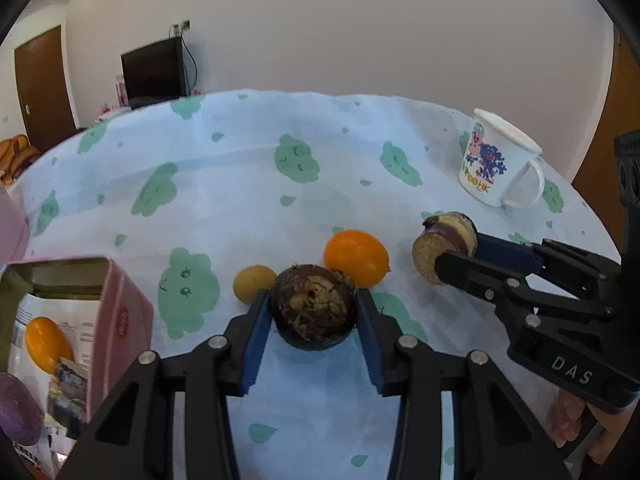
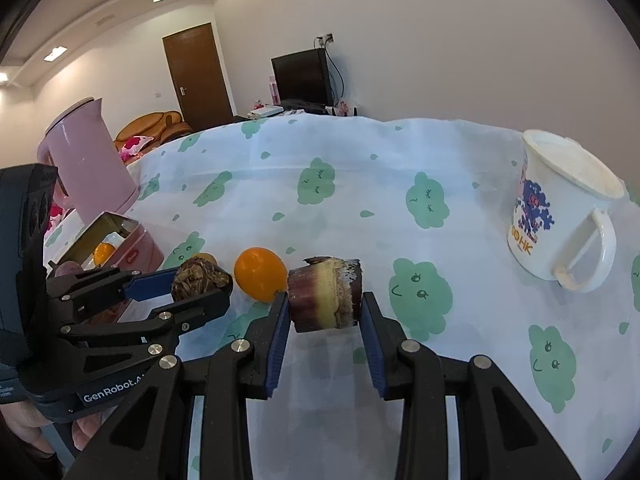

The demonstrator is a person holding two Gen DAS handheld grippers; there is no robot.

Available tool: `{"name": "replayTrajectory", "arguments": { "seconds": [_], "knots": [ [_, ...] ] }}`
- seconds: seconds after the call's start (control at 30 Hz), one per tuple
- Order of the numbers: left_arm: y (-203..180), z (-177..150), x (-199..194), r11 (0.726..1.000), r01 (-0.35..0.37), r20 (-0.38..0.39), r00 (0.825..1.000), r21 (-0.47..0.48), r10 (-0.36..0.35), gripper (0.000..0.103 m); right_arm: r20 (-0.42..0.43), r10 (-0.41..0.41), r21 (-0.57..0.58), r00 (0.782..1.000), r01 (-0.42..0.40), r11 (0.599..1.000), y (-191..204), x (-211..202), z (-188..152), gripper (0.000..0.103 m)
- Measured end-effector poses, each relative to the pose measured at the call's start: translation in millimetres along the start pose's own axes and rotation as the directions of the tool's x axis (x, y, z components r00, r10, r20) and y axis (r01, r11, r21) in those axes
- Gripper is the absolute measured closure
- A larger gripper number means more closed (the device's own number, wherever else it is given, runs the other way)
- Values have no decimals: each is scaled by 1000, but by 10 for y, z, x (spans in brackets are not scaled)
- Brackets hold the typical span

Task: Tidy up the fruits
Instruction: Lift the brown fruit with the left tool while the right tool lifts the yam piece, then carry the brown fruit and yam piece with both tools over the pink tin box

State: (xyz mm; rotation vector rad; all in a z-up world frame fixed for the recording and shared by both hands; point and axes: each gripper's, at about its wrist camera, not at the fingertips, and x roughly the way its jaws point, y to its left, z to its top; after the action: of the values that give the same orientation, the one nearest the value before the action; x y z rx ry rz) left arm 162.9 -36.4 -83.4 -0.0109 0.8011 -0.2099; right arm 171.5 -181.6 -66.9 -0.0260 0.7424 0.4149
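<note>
My left gripper (image 1: 312,312) is shut on a dark brown water chestnut (image 1: 312,306); it also shows in the right wrist view (image 2: 200,278). My right gripper (image 2: 325,306) is shut on a short purple sugarcane piece (image 2: 325,298), seen from the side in the left wrist view (image 1: 444,246). An orange kumquat (image 1: 356,257) and a small yellow fruit (image 1: 253,283) lie on the tablecloth between the two grippers. An open pink tin (image 1: 80,320) at the left holds another orange fruit (image 1: 44,344).
A white printed mug (image 2: 560,216) stands at the right on the cloud-patterned tablecloth (image 2: 360,200). A pink kettle (image 2: 88,160) stands behind the tin at the left. A purple object (image 1: 18,408) lies at the tin's near side.
</note>
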Motion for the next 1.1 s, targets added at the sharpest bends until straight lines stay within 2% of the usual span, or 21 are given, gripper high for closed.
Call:
{"name": "replayTrajectory", "arguments": {
  "seconds": [0.67,1.1],
  "knots": [
    [80,-11,-224,998,-43,116,992,-36,47,59,117,10,-43,993,-5,999,74,-230,-21,66],
    [40,-30,-353,997,-78,184,980,-26,81,59,184,15,-69,983,-2,998,122,-358,-44,66]
  ]
}}
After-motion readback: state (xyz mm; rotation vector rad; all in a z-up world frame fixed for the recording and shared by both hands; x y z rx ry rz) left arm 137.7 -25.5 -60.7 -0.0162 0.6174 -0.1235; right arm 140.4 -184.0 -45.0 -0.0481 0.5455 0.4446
